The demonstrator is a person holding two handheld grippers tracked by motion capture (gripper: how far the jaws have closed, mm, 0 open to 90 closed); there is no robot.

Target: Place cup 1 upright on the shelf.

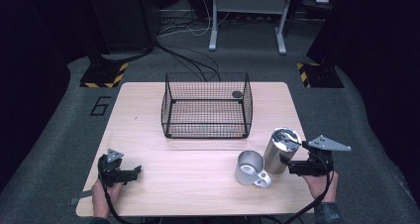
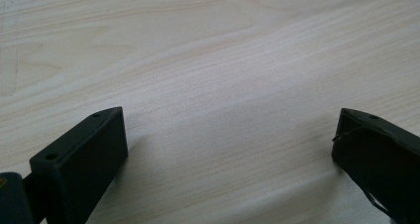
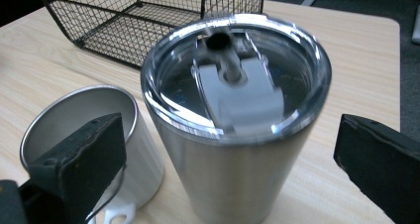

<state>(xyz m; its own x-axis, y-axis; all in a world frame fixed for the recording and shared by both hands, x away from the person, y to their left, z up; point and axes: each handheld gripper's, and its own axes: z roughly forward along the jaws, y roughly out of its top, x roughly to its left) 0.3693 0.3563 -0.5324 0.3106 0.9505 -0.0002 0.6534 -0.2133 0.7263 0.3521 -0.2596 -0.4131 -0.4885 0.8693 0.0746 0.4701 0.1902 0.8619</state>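
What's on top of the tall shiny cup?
The tall steel tumbler wears a clear lid with a grey sliding tab over its drinking hole. The lid reflects light, so whatever is inside the tumbler cannot be seen.

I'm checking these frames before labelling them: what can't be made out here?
- Tumbler: base cut off by the right gripper view's bottom edge; lid detail blurred.
- Mug: handle partly behind the near jaw there.
- Dark round thing in the wire basket: too small to identify in the high view.
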